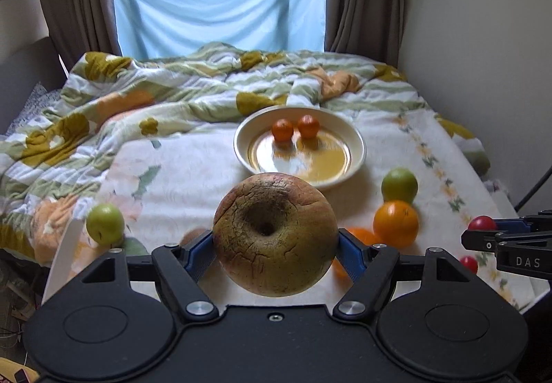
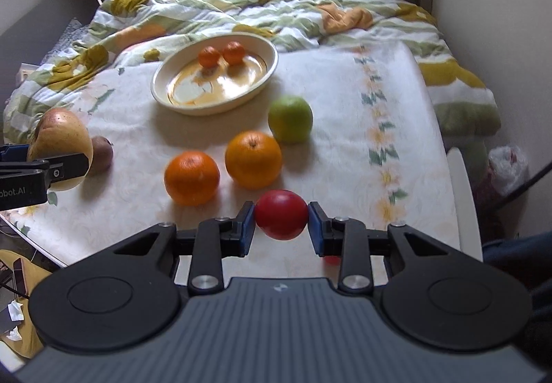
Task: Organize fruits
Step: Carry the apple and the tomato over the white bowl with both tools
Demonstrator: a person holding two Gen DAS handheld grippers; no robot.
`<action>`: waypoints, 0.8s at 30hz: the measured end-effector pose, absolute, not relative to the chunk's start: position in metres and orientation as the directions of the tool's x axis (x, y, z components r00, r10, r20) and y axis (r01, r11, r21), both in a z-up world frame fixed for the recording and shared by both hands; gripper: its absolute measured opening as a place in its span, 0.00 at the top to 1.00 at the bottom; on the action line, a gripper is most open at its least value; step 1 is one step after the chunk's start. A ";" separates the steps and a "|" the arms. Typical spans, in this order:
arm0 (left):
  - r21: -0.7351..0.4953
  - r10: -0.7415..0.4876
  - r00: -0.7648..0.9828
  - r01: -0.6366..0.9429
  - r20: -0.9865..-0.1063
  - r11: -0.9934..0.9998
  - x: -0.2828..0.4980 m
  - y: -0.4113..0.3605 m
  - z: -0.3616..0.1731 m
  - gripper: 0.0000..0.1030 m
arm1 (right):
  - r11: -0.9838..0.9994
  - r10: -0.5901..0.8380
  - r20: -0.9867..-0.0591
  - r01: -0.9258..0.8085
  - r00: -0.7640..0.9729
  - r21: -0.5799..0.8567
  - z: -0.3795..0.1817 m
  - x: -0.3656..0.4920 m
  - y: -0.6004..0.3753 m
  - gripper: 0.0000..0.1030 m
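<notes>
The left gripper [image 1: 275,253] is clamped on a large, russet, crack-skinned apple [image 1: 275,234] at the lower centre of the left wrist view, blue pads pressing its widest sides. It looks heavy and firm; the rough skin should hold well, and the hold across the middle suits its bulk.

The right gripper [image 2: 281,222] is clamped on a small, smooth red round fruit [image 2: 281,219] at the lower centre of the right wrist view. It seems light and glossy, so likely slippery and perhaps soft: gentle pressure across its middle is wise.

Both are held above the flowered bed sheet [image 2: 345,107]. The cream round dish [image 2: 265,72], in the upper middle, holds two small orange tangerines [image 2: 220,55]. Between the right gripper and the dish lie two large oranges [image 2: 224,169] and a green apple [image 2: 290,119], which could be knocked rolling. Another green apple [image 1: 105,222] sits at the left, and a small brownish fruit [image 2: 101,153] near the left gripper. The soft bed may let the dish tip.
</notes>
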State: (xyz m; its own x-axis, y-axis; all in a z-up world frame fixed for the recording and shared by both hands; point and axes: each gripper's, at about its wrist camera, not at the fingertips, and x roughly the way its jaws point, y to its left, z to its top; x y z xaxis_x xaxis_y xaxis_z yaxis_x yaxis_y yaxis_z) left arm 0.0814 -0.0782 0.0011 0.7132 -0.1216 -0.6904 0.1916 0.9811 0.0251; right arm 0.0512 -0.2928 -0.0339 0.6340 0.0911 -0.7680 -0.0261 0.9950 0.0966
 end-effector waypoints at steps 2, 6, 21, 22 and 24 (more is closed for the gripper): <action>0.020 -0.122 0.723 0.185 -0.680 0.983 0.088 -0.080 0.009 0.25 | 0.994 0.108 -0.757 -0.054 0.645 0.096 -0.024 0.059 -0.294 0.54; 0.021 -0.124 0.736 0.184 -0.665 0.983 0.110 -0.084 0.019 0.24 | 0.990 0.138 -0.736 -0.092 0.663 0.102 -0.006 0.080 -0.297 0.54; 0.006 -0.162 0.701 0.231 -0.694 0.973 0.233 -0.100 0.006 0.25 | 0.987 0.162 -0.716 -0.110 0.679 0.118 0.021 0.201 -0.298 0.54; 0.008 -0.161 0.695 0.234 -0.701 0.972 0.241 -0.101 0.002 0.25 | 0.987 0.162 -0.718 -0.109 0.677 0.120 0.019 0.210 -0.297 0.54; 0.012 -0.157 0.680 0.237 -0.716 0.971 0.258 -0.101 -0.008 0.25 | 0.987 0.164 -0.723 -0.106 0.671 0.124 0.016 0.226 -0.294 0.53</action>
State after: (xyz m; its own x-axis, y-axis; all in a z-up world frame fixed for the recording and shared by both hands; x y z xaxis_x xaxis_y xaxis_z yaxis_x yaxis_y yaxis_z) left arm 0.2579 -0.1008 -0.0081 0.6804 -0.1572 -0.7157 0.2375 0.9713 0.0124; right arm 0.2258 -0.2940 0.0162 0.6707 0.1635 -0.7235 -0.1064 0.9865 0.1243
